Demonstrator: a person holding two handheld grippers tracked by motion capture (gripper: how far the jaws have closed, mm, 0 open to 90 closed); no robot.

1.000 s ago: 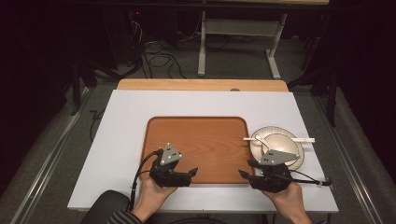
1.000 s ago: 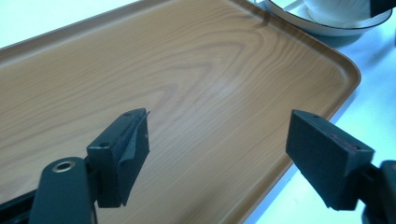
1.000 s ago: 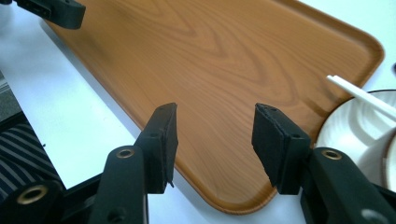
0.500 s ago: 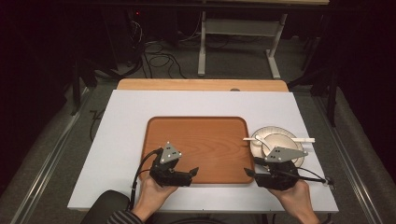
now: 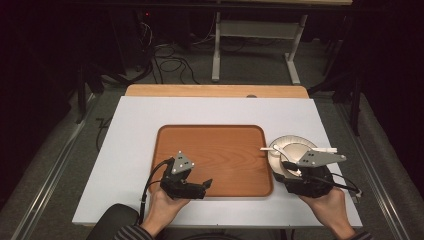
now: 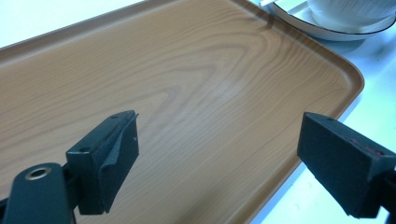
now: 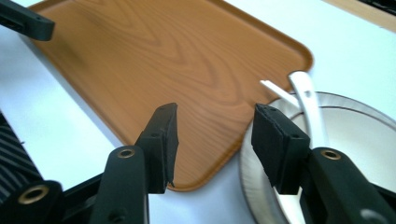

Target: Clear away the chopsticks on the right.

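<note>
A wood-grain tray [image 5: 220, 150] lies in the middle of the white table. To its right stands a round plate [image 5: 290, 147] with a white spoon [image 7: 309, 105] and a thin white stick [image 5: 327, 149] laid across it. My left gripper [image 5: 206, 184] hovers over the tray's near left part; its jaws have just been opening and stand wide over the tray [image 6: 187, 84] with nothing between them. My right gripper [image 7: 215, 121] is open and empty, above the tray's near right corner [image 7: 196, 177] and the plate's rim [image 7: 254, 182].
The white table top [image 5: 125, 150] has bare room left of the tray and behind it. A wooden table edge [image 5: 215, 91] lies beyond, with dark floor, cables and a desk frame [image 5: 255, 30] farther back. The plate's black-lined rim [image 6: 327, 30] sits past the tray's far corner.
My right hand has shifted to the right and a little up, from the tray's near right corner to over the plate's near edge. The left hand has kept its place.
</note>
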